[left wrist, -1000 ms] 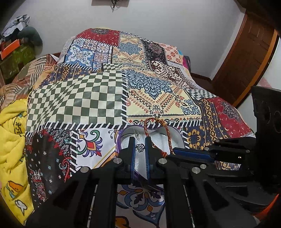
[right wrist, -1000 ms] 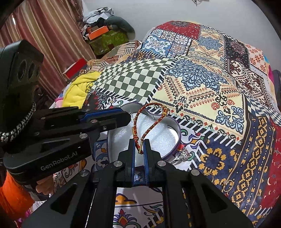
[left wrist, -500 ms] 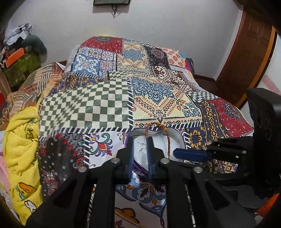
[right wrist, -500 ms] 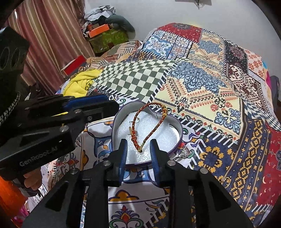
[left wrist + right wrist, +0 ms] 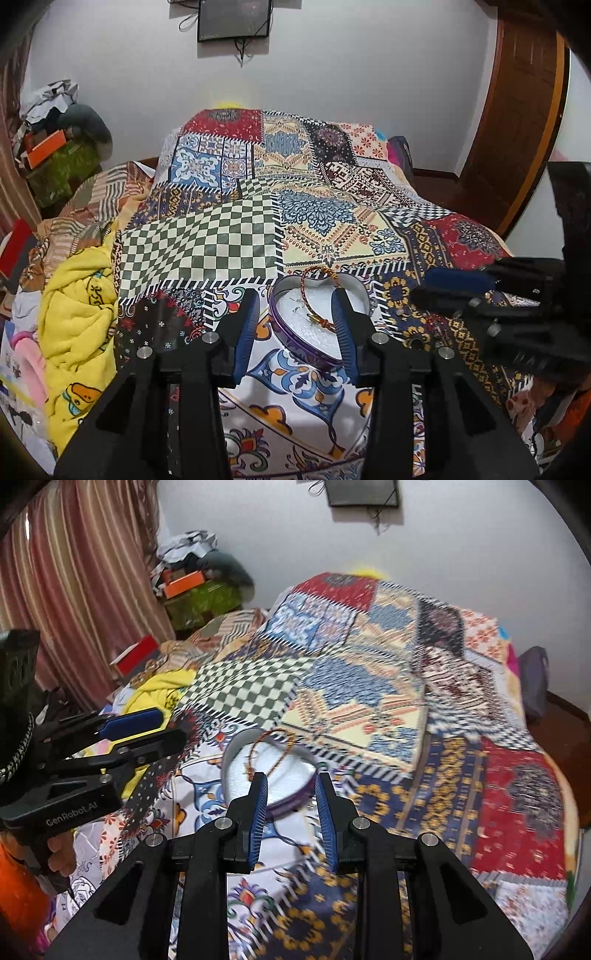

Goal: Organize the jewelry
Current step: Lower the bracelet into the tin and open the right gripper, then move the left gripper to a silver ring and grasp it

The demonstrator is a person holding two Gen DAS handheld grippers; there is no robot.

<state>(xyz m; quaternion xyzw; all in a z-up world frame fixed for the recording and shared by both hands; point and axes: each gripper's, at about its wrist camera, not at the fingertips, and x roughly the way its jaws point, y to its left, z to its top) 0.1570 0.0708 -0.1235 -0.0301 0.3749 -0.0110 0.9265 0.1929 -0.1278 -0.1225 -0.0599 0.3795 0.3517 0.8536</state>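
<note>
A heart-shaped purple tin (image 5: 280, 325) with white padding lies on the patchwork bedspread. A red and gold cord bracelet (image 5: 317, 295) lies in it, leaning on the far rim. A thin silver piece (image 5: 301, 314) lies beside it on the padding. My left gripper (image 5: 295, 295) is open and empty, raised above the tin's near side. My right gripper (image 5: 290, 775) is open and empty, just short of the tin (image 5: 236, 753), with the bracelet (image 5: 271, 753) beyond it. Each gripper shows in the other's view, the right (image 5: 454, 284) and the left (image 5: 147, 723).
The patchwork bedspread (image 5: 236, 236) covers the bed. A yellow blanket (image 5: 74, 314) is bunched at its left edge. Boxes and clothes (image 5: 55, 155) are piled by the curtain. A wooden door (image 5: 517, 110) stands at the right. A small ring (image 5: 321, 765) lies right of the tin.
Both grippers opened and let go of the jewelry, the bracelet now lying in the tin. Both have pulled back and up from the tin; the right view is blurred by motion.
</note>
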